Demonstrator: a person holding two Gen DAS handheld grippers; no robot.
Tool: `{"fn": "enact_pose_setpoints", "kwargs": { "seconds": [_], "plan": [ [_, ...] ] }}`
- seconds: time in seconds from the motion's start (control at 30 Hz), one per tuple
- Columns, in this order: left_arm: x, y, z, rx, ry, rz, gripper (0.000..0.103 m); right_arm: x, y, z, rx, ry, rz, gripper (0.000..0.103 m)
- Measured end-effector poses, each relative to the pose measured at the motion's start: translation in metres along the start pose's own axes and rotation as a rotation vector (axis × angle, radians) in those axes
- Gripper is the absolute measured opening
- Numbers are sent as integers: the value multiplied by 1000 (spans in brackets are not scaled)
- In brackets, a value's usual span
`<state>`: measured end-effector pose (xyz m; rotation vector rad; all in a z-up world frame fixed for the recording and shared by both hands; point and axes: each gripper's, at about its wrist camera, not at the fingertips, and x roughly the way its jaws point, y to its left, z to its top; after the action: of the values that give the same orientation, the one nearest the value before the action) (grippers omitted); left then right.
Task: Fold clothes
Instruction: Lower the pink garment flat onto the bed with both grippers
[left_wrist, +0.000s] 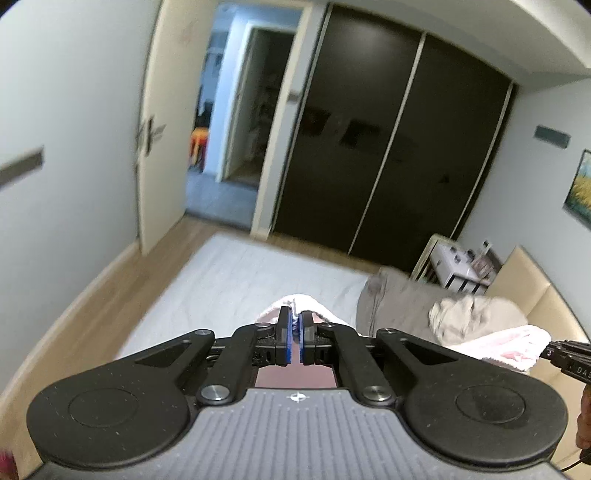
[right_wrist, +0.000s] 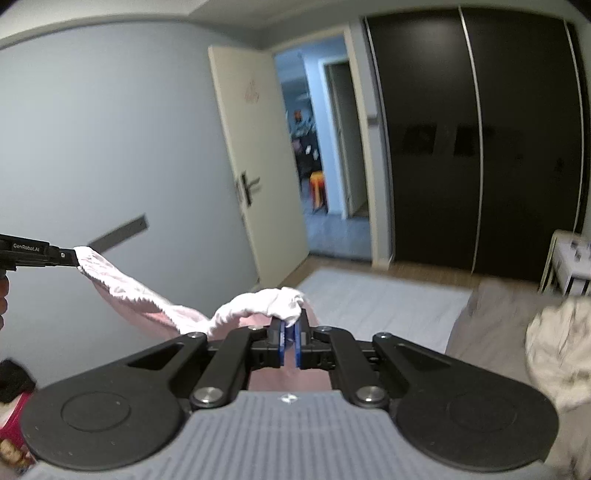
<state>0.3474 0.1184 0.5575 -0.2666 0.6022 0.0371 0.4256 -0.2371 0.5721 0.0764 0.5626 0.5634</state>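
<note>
A pale pink garment (right_wrist: 147, 306) hangs stretched in the air between both grippers, above a bed with a white sheet (left_wrist: 236, 280). My left gripper (left_wrist: 295, 319) is shut on one bunched edge of the garment (left_wrist: 299, 301); in the right wrist view it (right_wrist: 75, 256) enters from the left, gripping a corner. My right gripper (right_wrist: 291, 325) is shut on the other white-pink edge (right_wrist: 269, 301); in the left wrist view it (left_wrist: 546, 349) comes in at the right edge with pink cloth (left_wrist: 502, 347) in it. The garment's lower part is hidden under the grippers.
A beige blanket (left_wrist: 399, 302) and a crumpled light garment (left_wrist: 461, 314) lie on the bed to the right. Dark sliding wardrobe doors (left_wrist: 388, 147) stand beyond the bed's foot, with an open doorway (left_wrist: 236, 129) left of them. A white nightstand (left_wrist: 458, 266) stands at the right wall.
</note>
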Motion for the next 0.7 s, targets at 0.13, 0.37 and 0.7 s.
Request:
{"fn": "enact_pose_setpoints", "kwargs": {
  "seconds": [0.13, 0.37, 0.7],
  "plan": [
    [6, 6, -114, -84, 94, 51, 2, -6, -8, -96, 12, 91, 36, 6],
    [32, 25, -306, -204, 265, 136, 2, -14, -31, -268, 66, 279, 70, 6],
    [39, 23, -483, -200, 444, 202, 2, -22, -40, -467, 103, 447, 43, 6]
  ]
}}
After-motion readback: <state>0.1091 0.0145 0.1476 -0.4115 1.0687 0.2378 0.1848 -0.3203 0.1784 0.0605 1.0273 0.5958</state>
